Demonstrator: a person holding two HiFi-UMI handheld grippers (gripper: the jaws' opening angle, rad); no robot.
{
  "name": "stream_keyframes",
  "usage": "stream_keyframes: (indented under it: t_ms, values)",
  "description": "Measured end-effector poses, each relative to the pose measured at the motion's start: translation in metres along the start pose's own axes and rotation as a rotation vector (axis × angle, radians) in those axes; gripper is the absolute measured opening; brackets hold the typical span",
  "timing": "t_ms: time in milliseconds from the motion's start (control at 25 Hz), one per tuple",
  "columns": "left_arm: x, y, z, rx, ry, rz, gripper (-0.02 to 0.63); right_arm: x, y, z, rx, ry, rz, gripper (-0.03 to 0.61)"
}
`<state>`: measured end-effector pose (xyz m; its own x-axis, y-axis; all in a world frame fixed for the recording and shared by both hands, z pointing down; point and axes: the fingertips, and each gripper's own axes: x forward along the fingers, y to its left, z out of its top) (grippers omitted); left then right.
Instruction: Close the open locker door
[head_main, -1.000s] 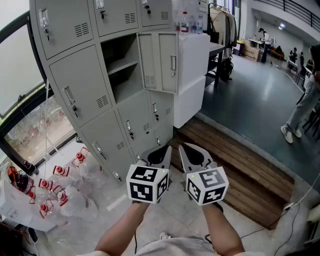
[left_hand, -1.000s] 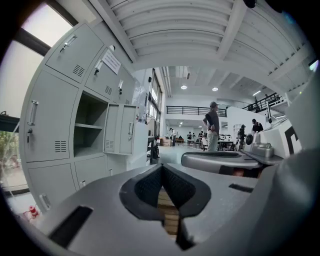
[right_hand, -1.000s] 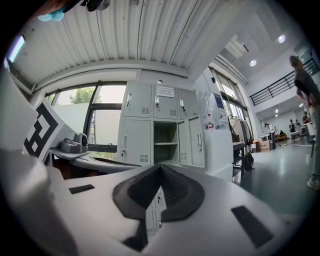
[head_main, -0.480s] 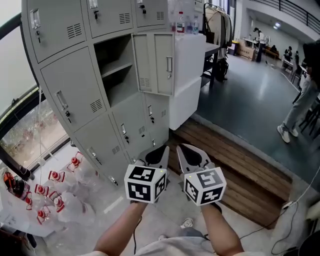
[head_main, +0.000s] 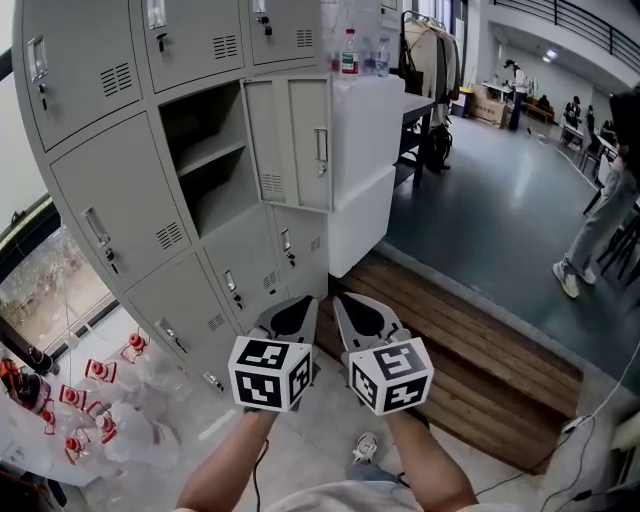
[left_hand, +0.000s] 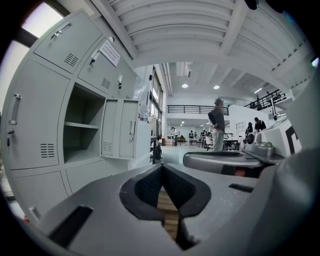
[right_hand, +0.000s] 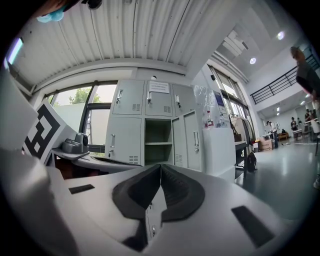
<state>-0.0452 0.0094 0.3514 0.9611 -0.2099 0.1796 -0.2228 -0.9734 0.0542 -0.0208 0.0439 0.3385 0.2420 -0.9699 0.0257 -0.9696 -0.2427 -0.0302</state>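
Nearest, the left gripper (head_main: 300, 305) and the right gripper (head_main: 352, 305) sit side by side in front of the locker bank (head_main: 110, 200). Both point at its lower doors. Each has its jaws pressed together with nothing between them.

Under them, in front of the locker bank, is a pale floor (head_main: 330, 440). A wooden plank platform (head_main: 470, 350) runs off to the bank's right. At the bank's left foot lies a clear bag (head_main: 130, 420) holding plastic bottles with red caps. A window (head_main: 40, 280) meets the floor on that same side.

The open locker door (head_main: 308, 150) is in the bank's middle row. It stands with its long axis upright, swung out wide to the right of its open compartment (head_main: 200, 190). Its handle edge is the edge farthest from that opening. Whether it lies flat against the next column cannot be told. The compartment is split by one shelf (head_main: 205, 155).

Just right of the locker bank stands a white cabinet (head_main: 365, 120) with drink bottles (head_main: 350, 50) on top. Beyond it a dark glossy floor (head_main: 480, 200) stretches into a large hall. A person (head_main: 600, 220) stands on that floor well to the bank's right.
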Motion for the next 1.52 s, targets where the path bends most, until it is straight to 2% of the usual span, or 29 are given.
stream_keyframes:
  t_ms: [520,760,1120,1520]
  values:
    - [0.119,0.008,0.028,-0.006,0.012,0.052,0.006,0.065,-0.106,0.009,0.021,0.007,0.06,0.006]
    - [0.159,0.013,0.035,-0.003,0.023,0.107,0.006,0.09,-0.143,0.011,0.034,0.003,0.115,0.006]
    - [0.179,0.028,0.046,0.001,0.025,0.19,0.005,0.116,-0.165,0.02,0.042,-0.021,0.192,0.006]
    - [0.192,0.059,0.046,-0.008,0.017,0.214,0.006,0.152,-0.178,0.033,0.023,-0.061,0.219,0.006]
